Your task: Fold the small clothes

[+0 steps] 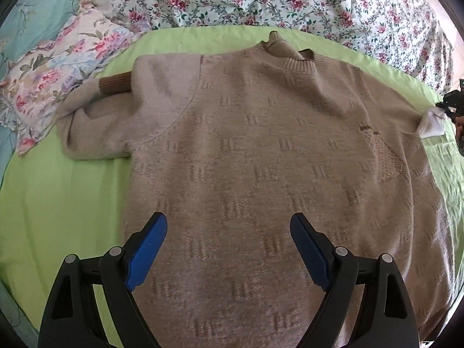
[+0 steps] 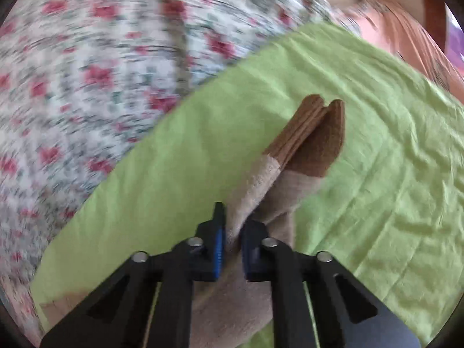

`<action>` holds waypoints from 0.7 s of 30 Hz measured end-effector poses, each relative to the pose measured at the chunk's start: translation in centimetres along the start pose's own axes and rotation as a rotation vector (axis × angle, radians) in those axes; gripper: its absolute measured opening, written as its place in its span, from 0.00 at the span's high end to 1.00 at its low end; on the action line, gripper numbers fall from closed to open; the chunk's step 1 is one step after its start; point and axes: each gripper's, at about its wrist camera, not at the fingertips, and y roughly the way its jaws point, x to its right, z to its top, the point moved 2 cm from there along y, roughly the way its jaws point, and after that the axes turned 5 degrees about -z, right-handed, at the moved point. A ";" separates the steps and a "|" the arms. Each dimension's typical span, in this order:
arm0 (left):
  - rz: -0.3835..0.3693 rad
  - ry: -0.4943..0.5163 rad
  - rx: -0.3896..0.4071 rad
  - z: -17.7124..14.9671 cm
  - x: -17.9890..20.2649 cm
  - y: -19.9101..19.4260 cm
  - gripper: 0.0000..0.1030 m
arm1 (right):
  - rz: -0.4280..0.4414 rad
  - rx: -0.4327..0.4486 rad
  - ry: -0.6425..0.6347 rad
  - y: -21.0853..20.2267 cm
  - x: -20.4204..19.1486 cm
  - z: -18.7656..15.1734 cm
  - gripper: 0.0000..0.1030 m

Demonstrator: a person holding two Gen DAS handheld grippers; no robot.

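A beige knit sweater point(image 1: 261, 159) lies spread flat on a green sheet point(image 1: 58, 203), collar at the far side. Its left sleeve point(image 1: 101, 121) is folded back, with a brown cuff point(image 1: 116, 84) showing. My left gripper point(image 1: 229, 240) is open and empty, just above the sweater's lower body. My right gripper point(image 2: 232, 240) is shut on the other sleeve point(image 2: 261, 185), a little behind its brown cuff point(image 2: 313, 136), and holds it above the sheet point(image 2: 391, 174). The right gripper also shows at the far right of the left wrist view point(image 1: 452, 101). The right wrist view is blurred.
A floral quilt point(image 1: 290, 0) is bunched along the far side of the bed and also shows in the right wrist view point(image 2: 101, 72). A floral pillow point(image 1: 58, 66) lies at the far left on a turquoise cover point(image 1: 32, 17). A white tag point(image 1: 432, 121) sticks out at the sweater's right edge.
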 end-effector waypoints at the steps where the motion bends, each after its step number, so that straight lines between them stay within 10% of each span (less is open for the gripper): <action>1: -0.010 0.001 0.000 -0.1 0.1 0.0 0.15 | 0.025 0.014 -0.033 -0.7 -0.8 -0.5 0.93; 15: -0.100 -0.081 0.011 -2.0 -1.1 -2.1 0.15 | 0.661 -0.129 -0.492 -11.2 -21.3 -21.3 0.94; 21: -0.112 -0.142 0.012 -2.5 -3.5 -2.2 0.15 | 0.799 -0.225 -0.673 -13.4 -27.5 -30.9 0.94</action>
